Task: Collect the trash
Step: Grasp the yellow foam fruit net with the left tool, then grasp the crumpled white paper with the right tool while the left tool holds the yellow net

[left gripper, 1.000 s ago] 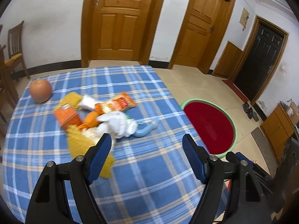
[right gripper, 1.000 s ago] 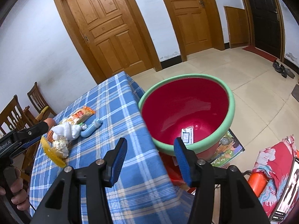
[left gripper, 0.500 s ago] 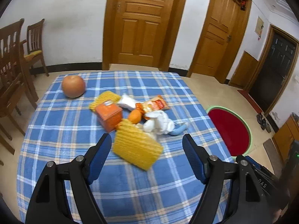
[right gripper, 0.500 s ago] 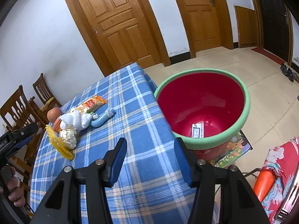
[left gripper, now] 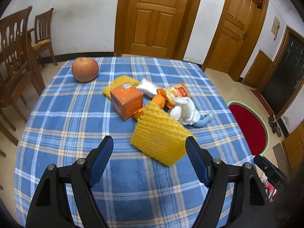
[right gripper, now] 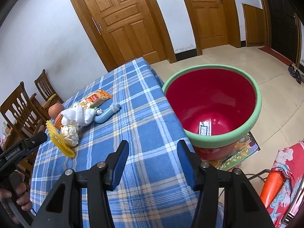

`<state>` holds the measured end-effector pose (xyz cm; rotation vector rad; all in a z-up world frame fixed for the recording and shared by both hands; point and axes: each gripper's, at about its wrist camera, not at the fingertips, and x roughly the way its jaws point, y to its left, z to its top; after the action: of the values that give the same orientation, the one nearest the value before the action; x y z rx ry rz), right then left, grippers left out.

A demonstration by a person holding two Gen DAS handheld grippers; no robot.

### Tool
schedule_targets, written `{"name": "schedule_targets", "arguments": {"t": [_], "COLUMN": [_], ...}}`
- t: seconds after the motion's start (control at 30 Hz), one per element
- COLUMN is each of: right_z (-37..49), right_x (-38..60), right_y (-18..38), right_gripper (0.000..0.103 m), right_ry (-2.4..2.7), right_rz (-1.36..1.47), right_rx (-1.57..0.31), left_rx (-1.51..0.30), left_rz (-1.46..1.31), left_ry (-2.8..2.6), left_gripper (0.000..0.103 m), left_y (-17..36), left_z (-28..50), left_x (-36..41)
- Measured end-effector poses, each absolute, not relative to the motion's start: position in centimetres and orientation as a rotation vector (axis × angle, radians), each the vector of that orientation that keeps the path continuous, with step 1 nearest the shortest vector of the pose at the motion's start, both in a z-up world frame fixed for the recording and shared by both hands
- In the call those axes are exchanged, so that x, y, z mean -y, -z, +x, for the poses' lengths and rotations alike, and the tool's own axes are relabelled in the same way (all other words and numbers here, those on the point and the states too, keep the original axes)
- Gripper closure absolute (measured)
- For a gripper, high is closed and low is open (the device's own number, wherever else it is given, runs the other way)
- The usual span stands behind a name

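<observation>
Trash heaped mid-table on the blue plaid cloth [left gripper: 76, 125]: yellow foam net [left gripper: 159, 136] nearest the camera, tilted up against the pile, with orange box [left gripper: 127, 99], white crumpled rag [left gripper: 185, 110], snack packet [left gripper: 177, 92] and pale blue tube [right gripper: 107, 114] just behind it. Beyond the heap, well apart, a round orange fruit [left gripper: 85, 68]; off the table's edge, red basin with green rim [right gripper: 254, 117] on the floor. Left gripper [left gripper: 149, 150] spread wide just short of the net, gripping nothing; right gripper [right gripper: 153, 157] likewise parted and empty, over the cloth near the basin.
</observation>
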<state>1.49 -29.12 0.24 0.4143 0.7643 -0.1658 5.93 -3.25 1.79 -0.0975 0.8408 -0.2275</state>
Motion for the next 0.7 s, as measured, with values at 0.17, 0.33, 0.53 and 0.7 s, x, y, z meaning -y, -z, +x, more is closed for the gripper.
{"name": "schedule_targets", "arguments": {"t": [0.17,0.33,0.53,0.7], "right_z": [1.8,2.0,2.2,2.3], "right_x": [28.9,28.9,28.8,28.4], "right_y": [-0.1,0.2,0.3,0.3], "right_gripper": [0.047,0.047,0.047,0.047], "right_ry": [0.163,0.164,0.168,0.154], "right_rz": [0.411,0.411,0.408,0.399], "right_rx": [-0.773,-0.782,-0.79,-0.796], "left_rx": [-0.88,-0.911,-0.932,-0.949], "left_rz": [-0.122,-0.146,-0.165,-0.184], "left_ry": [0.265,0.273,0.327,0.394], "left_gripper": [0.025,0.025,0.042,0.069], "left_y": [-0.2,1.5,2.4,2.3], "left_z": [6.9,8.1,8.3,7.7], "left_x": [3.6,3.8,4.0,4.0]}}
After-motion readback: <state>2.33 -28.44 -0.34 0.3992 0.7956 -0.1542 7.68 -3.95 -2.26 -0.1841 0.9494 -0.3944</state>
